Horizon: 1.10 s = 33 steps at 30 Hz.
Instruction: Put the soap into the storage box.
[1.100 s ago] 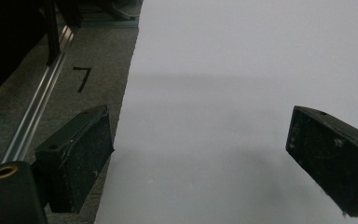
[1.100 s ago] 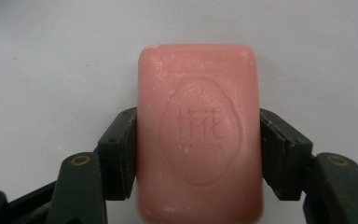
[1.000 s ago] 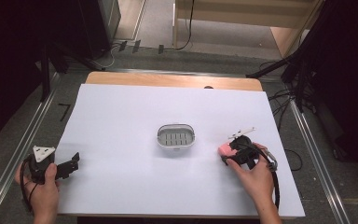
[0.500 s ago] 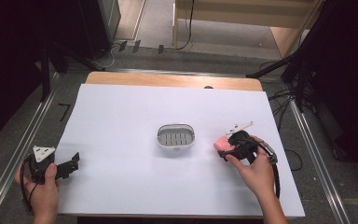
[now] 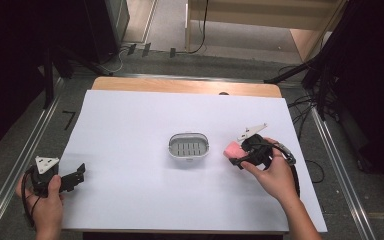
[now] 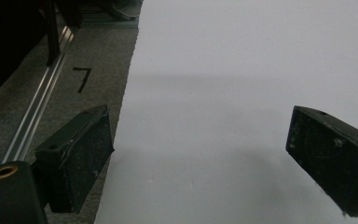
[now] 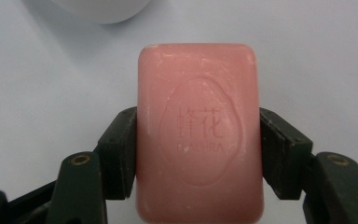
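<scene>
A pink bar of soap (image 7: 199, 130) with an embossed oval sits clamped between the jaws of my right gripper (image 7: 198, 149), one black pad on each long side. From above, that soap (image 5: 232, 149) and the right gripper (image 5: 236, 155) hang just right of a grey slotted soap dish (image 5: 189, 145) at the table's middle. The dish's pale rim (image 7: 100, 11) curves along the top edge of the right gripper view. My left gripper (image 5: 81, 172) rests near the table's front left corner; its jaws (image 6: 200, 158) stand wide apart over the white sheet with nothing between them.
A white sheet (image 5: 145, 120) covers the wooden table (image 5: 180, 85). Metal rails (image 5: 20, 170) run along both sides over grey carpet, where a black mark (image 6: 81, 77) shows. Cables lie on the floor beyond the far edge and at the right.
My right gripper has carried the soap a little up and to the left, closer to the dish. The left gripper has stayed put.
</scene>
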Each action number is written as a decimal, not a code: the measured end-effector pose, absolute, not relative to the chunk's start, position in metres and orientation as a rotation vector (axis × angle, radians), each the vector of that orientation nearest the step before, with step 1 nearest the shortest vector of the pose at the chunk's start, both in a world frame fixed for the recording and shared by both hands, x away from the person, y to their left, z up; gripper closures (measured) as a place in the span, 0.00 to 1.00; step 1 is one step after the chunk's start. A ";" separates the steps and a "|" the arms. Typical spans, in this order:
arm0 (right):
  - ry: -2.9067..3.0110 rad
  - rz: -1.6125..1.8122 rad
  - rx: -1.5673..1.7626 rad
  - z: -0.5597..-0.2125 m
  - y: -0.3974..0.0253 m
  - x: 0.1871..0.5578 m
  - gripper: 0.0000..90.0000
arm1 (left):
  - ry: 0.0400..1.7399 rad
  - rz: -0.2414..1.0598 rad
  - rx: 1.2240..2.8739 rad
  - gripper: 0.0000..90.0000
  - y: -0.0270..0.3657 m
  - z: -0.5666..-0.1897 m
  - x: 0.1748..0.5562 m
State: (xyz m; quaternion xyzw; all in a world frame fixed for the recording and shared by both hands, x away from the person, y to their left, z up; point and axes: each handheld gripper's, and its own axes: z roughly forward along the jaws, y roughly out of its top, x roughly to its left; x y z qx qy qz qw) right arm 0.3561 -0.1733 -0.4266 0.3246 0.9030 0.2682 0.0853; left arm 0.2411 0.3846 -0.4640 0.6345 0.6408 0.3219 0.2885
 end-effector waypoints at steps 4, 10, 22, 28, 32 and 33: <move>2.755 0.814 0.910 -0.425 -0.175 0.361 0.43 | 1.710 0.859 1.693 0.09 0.385 -0.464 0.241; 2.822 0.754 0.763 -0.416 -0.172 0.361 0.43 | 1.712 0.863 1.695 0.09 0.384 -0.464 0.242; 2.822 0.826 0.583 -0.401 -0.156 0.367 0.43 | 1.710 0.863 1.695 0.09 0.384 -0.464 0.241; 2.845 0.813 0.523 -0.400 -0.148 0.370 0.43 | 1.712 0.861 1.697 0.09 0.384 -0.464 0.242; 2.860 0.809 0.477 -0.398 -0.141 0.370 0.43 | 1.709 0.860 1.697 0.09 0.384 -0.464 0.242; 2.865 0.819 0.464 -0.397 -0.139 0.371 0.43 | 1.709 0.860 1.697 0.09 0.384 -0.464 0.242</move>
